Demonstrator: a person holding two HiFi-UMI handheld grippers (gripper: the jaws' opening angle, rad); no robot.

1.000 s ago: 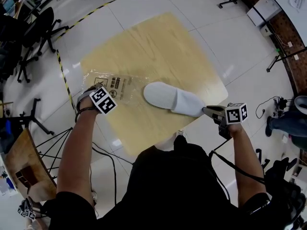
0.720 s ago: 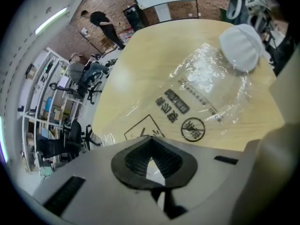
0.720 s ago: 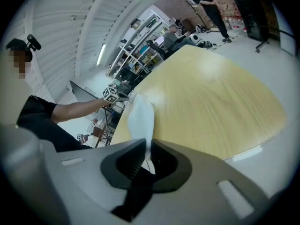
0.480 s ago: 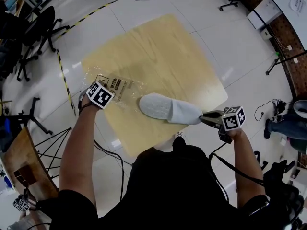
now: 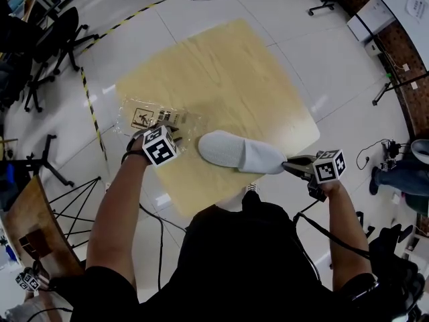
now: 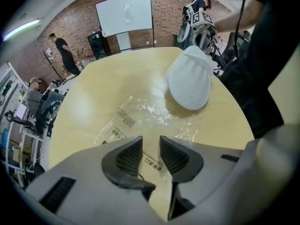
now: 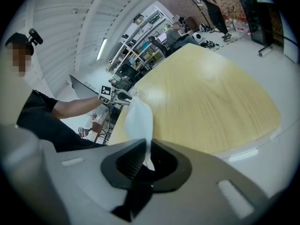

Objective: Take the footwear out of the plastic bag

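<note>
A white slipper (image 5: 238, 151) hangs just above the near side of the wooden table (image 5: 221, 59), clear of the bag. My right gripper (image 5: 288, 166) is shut on its heel end; in the right gripper view the slipper (image 7: 138, 118) runs out from between the jaws. The clear plastic bag (image 5: 149, 117) lies flat and empty on the table's left side. My left gripper (image 5: 171, 131) hovers at the bag's near right edge with its jaws opening. In the left gripper view the bag (image 6: 140, 114) shows below the gap, and the pads do not touch it.
The table's near edge (image 5: 201, 203) is close to the person's body. Office chairs (image 5: 47, 45) and a striped floor tape (image 5: 90, 109) are on the left. A stand and cables (image 5: 392, 79) are on the right. Other people stand by the far brick wall (image 6: 61, 55).
The left gripper has let go of the bag and moved right, towards the slipper. The bag now lies flat on the table. The right gripper still holds the slipper at about the same place.
</note>
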